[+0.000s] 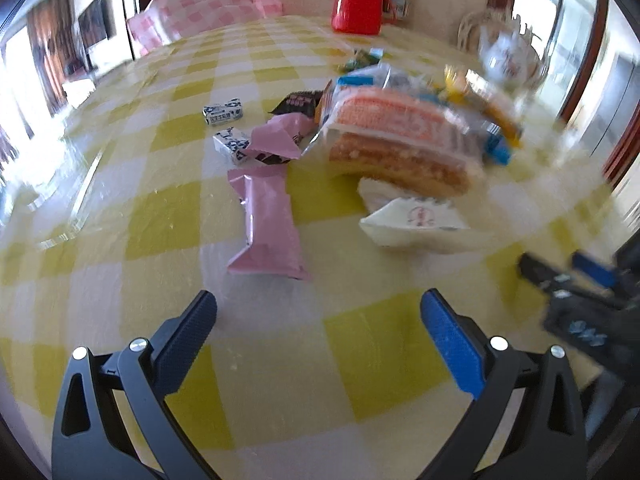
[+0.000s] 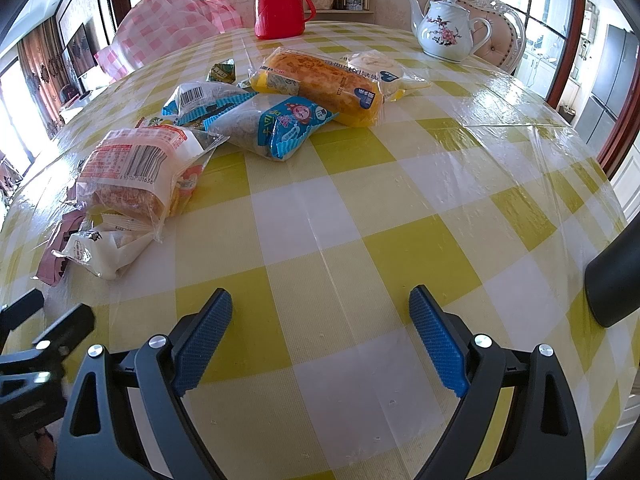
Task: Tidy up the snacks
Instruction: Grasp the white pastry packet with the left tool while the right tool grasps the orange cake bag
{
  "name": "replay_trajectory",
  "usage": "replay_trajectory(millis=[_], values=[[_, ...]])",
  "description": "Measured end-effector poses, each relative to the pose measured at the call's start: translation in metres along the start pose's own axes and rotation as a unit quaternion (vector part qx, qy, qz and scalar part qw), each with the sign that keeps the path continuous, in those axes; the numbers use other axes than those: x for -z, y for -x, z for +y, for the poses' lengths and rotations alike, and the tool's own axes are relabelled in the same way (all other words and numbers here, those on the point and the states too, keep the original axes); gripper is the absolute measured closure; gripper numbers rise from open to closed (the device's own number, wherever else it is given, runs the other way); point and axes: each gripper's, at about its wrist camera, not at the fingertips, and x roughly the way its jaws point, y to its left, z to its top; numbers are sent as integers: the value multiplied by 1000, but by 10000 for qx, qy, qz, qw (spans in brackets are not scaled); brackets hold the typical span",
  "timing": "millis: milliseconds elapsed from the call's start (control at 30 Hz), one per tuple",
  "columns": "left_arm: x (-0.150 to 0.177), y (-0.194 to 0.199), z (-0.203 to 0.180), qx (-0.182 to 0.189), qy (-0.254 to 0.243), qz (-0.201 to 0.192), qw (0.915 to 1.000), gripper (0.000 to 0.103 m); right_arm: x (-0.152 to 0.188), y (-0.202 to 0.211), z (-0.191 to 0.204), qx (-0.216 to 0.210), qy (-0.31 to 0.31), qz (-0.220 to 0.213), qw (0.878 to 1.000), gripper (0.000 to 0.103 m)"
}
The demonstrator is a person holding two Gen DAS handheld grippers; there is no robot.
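Left gripper (image 1: 318, 312): jaws spread wide, nothing between them, low over the yellow-and-white checked plastic tablecloth (image 2: 360, 200). Right gripper (image 2: 320, 312): likewise wide apart and empty.

Snacks lie in a loose cluster on the far left of the table. Just ahead of the left gripper lies a long pink foil-wrapped bar (image 1: 266, 224); beside it a white paper-wrapped pastry (image 1: 412, 220), touching a clear bag of sliced orange sponge cake (image 1: 400, 144). Two small blue-and-white candy boxes (image 1: 223, 111) sit further back, left of a crumpled pink wrapper (image 1: 276, 140).

In the right wrist view, a blue-edged packet of dark rice cake (image 2: 276, 124) and a yellow-ended bread loaf packet (image 2: 320, 80) lie beyond.

Obstructions: a red plastic thermos jug (image 2: 280, 0) and a white floral porcelain teapot (image 2: 448, 28) stand at the far edge, well apart from the snacks. The cloth directly ahead of the right gripper is bare.
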Motion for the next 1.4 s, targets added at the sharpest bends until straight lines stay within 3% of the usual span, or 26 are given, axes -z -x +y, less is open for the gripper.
replay_trajectory(millis=[133, 233, 433, 533, 600, 633, 667, 833, 933, 1033, 1133, 1167, 1233, 1333, 1400], values=[[-8, -3, -21, 280, -310, -34, 9991, 1, 0, 0, 0, -1, -1, 0, 10000, 16], [-17, -5, -31, 421, -69, -147, 9990, 2, 1, 0, -3, 1, -70, 0, 10000, 16], [-34, -36, -55, -157, -600, 124, 9980, 2, 8, 6, -8, -271, 378, 64, 9989, 16], [-39, -41, -54, -76, -714, 123, 9973, 2, 13, 9, -10, -377, 407, 50, 9985, 16], [-41, -43, -54, -120, -836, 105, 9964, 14, 13, 11, -12, -416, 386, 40, 9984, 16], [-40, -39, -54, -57, -906, 14, 9959, 31, 13, 10, -12, -421, 387, 40, 9984, 16], [-39, -35, -53, -1, -975, -54, 9952, 39, 13, 11, -12, -415, 400, 43, 9983, 16], [-19, -13, -31, 214, -782, -145, 9966, 39, 14, 11, -11, -376, 494, 69, 9980, 15], [0, 13, -3, 209, -345, -393, 9984, 39, 12, 13, -11, -685, 589, 56, 9959, 16], [13, 32, 27, 205, 177, -630, 9976, 39, 1, 37, -8, -1158, 785, -652, 9880, 16], [15, 39, 43, 270, 532, -765, 9953, 39, -25, 63, 12, -1538, 1335, -1345, 9698, 16], [16, 39, 49, 327, 673, -765, 9943, 39, -36, 66, 24, -1837, 1654, -1430, 9584, 16], [16, 36, 56, 433, 837, -691, 9932, 39, -50, 62, 44, -2161, 2273, -1377, 9395, 16], [15, 32, 59, 532, 879, -626, 9927, 39, -62, 42, 82, -1895, 3264, -1289, 9170, 16], [15, 32, 58, 599, 858, -622, 9926, 39, -70, 18, 100, -1775, 3591, -1031, 9104, 16]])
